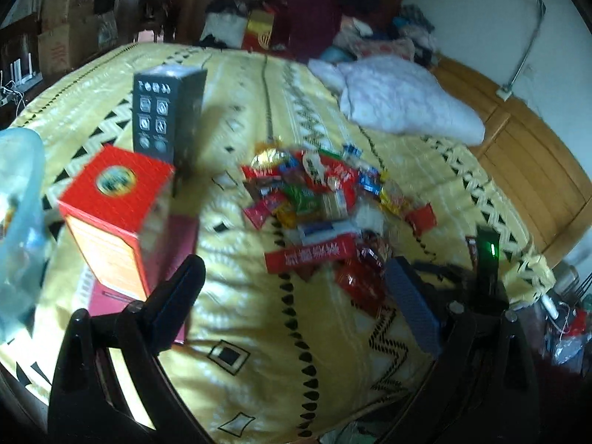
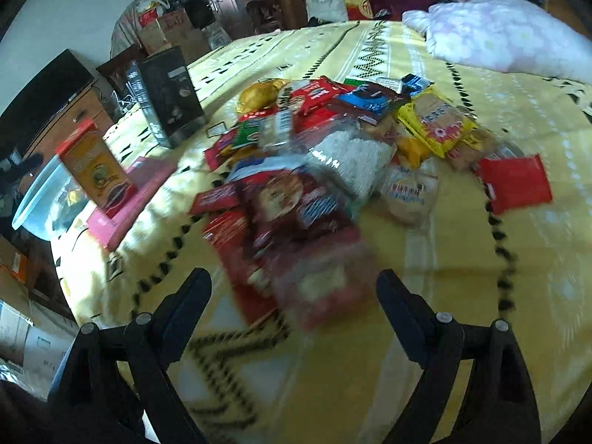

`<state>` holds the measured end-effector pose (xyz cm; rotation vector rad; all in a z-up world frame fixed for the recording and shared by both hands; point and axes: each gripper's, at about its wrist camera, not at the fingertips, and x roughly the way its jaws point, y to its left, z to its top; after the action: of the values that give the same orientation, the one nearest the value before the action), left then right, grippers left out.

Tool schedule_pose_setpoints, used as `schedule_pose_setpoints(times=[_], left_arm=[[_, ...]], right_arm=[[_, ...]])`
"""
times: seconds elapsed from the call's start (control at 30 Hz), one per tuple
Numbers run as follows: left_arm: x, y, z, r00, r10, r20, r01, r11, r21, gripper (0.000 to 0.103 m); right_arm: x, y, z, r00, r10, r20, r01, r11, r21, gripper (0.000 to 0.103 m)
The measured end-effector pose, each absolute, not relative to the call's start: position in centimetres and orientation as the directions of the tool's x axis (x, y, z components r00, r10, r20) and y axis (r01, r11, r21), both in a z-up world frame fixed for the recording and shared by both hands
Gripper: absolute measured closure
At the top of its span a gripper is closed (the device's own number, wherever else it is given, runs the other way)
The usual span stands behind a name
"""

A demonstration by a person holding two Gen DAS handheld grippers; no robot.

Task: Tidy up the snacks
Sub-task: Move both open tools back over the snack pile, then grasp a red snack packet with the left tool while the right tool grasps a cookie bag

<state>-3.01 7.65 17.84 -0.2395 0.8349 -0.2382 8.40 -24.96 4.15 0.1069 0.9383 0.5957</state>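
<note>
A heap of snack packets (image 1: 318, 199) lies in the middle of a yellow patterned blanket (image 1: 259, 351). My left gripper (image 1: 296, 296) hangs open over the blanket just short of the heap, with nothing between its fingers (image 1: 174, 296). In the right wrist view the same heap (image 2: 333, 148) fills the centre. A large red packet (image 2: 296, 229) lies at its near edge, blurred. My right gripper (image 2: 294, 296) is open, its fingertips on either side of that packet's near end without pressing on it. The right gripper's body with a green light (image 1: 488, 259) shows at the right of the left wrist view.
A red box (image 1: 114, 214) stands on a flat pink box (image 1: 177, 251) left of the heap. A tall dark box (image 1: 166, 111) is behind it and a clear plastic tub (image 1: 18, 222) at the far left. A white pillow (image 1: 399, 100) and wooden bed frame (image 1: 536, 170) lie to the right.
</note>
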Motion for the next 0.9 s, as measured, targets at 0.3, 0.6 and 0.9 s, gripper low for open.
schedule_pose_setpoints(times=[0.3,0.6,0.9], left_arm=[[-2.8,6.1,16.8,0.619,-0.287,-0.731,0.109,0.953,-0.283,0.004],[-1.8,3.1,13.2,0.558,-0.34,-0.757,0.165,0.94,-0.3,0.007],[1.7,-1.8,2.6,0.338,-0.573,-0.747,0.106,0.812,-0.574,0.035]], right_arm=[[14.8,-20.9,1.6,0.376,0.524,-0.764,-0.501,0.809,0.308,0.01],[11.0,-26.0,5.8,0.529,0.555,-0.641,-0.391,0.831,0.396,0.039],[4.0,-32.0,6.8,0.603,0.527,-0.599,-0.241,0.836,0.493,0.039]])
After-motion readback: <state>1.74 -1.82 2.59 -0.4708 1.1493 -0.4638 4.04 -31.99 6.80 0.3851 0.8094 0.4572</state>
